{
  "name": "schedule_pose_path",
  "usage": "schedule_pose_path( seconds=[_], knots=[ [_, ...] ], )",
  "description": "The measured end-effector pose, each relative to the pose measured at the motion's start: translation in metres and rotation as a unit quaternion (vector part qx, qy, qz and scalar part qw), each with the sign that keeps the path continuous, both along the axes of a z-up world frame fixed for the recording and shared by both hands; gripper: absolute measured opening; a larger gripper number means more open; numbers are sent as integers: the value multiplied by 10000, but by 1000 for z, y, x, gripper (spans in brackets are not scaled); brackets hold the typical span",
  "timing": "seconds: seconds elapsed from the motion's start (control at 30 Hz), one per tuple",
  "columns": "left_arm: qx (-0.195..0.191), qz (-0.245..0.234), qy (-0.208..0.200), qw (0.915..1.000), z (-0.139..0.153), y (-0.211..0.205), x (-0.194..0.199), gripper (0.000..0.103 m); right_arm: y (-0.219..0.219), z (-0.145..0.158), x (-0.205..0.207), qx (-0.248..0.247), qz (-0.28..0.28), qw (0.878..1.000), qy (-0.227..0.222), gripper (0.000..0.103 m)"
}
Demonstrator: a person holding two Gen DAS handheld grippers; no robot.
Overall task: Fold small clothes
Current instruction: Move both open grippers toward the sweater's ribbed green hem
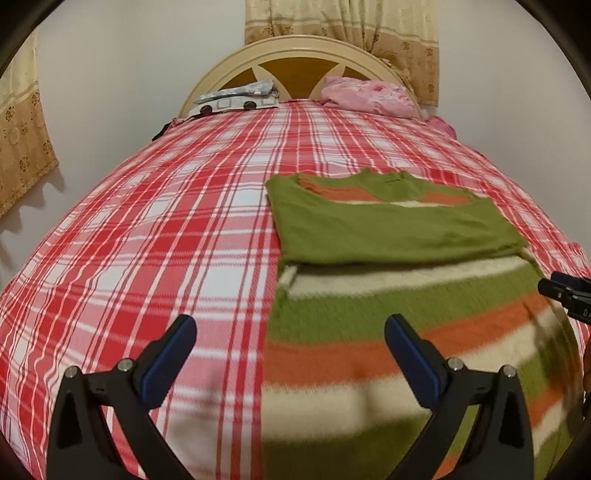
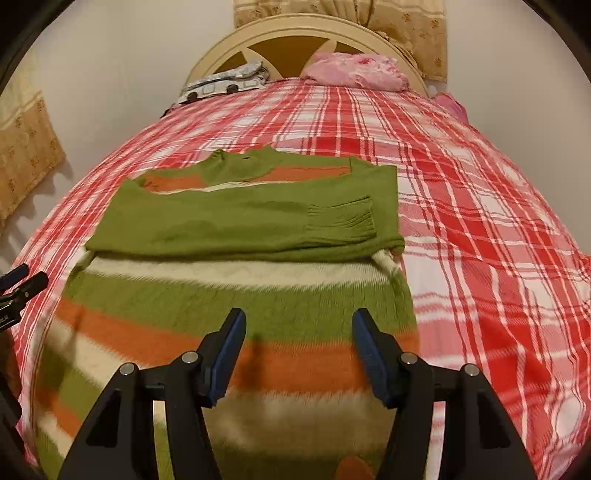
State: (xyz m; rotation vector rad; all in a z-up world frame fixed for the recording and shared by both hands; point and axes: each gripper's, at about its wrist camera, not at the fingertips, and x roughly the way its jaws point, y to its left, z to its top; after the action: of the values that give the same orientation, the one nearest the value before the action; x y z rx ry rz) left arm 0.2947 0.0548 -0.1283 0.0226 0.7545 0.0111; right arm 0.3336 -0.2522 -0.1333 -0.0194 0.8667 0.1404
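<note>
My left tool (image 1: 290, 334) hangs over the bed (image 1: 147, 229), tilted down toward it, jaws wide w/ nothing between them. Its left finger sits over the red-and-white plaid bedspread, its right finger (image 1: 410, 354) over the near edge of the striped sweater (image 1: 388, 229). My right tool (image 2: 299, 328) is also pitched down, jaws apart at a medium gap, nothing gripped; both its fingers hover above the sweater's orange stripe, not touching the knit as far as I can tell. Each tool shows at the edge of the other's view: right one at far right of the left wrist view, left one at far left of the right wrist view.

The sweater lies flat on the bed, green/orange/cream stripes, hem end toward me, neck toward the headboard (image 1: 295, 48). Both green sleeves are folded across the chest; a ribbed cuff (image 2: 354, 221) lies near the sweater's right edge. The near part is blurred.

At the head of the bed: a pink pillow (image 1: 369, 96) & a white-and-blue printed bundle (image 1: 236, 98). Beige patterned curtain (image 1: 351, 29) behind the headboard.
</note>
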Motion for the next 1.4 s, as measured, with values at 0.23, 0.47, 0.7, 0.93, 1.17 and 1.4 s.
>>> schedule_pose_path(
  seconds=[0.23,0.47,0.7,0.93,1.17,1.4],
  knots=[
    [-205,-76,56,9997,-2,-4,-43,103,3,4,-47,26,195,9998,-10,61],
    [-401,-107,197,9989,-12,0,-97,103,1,-8,-102,-140,328,9993,74,61],
    [-461,-155,557,9973,-30,6,-147,103,-8,-22,-143,-185,271,9992,222,61],
    [-817,-123,783,9935,-43,11,-183,95,-21,-24,-176,-126,15,9998,158,61],
    [-1263,-146,894,9879,-50,9,-191,80,-33,-25,-207,-101,-254,9996,-34,61],
    [-1319,-180,955,9865,-57,6,-193,72,-42,-32,-222,-105,-429,9990,-83,61]
  ],
)
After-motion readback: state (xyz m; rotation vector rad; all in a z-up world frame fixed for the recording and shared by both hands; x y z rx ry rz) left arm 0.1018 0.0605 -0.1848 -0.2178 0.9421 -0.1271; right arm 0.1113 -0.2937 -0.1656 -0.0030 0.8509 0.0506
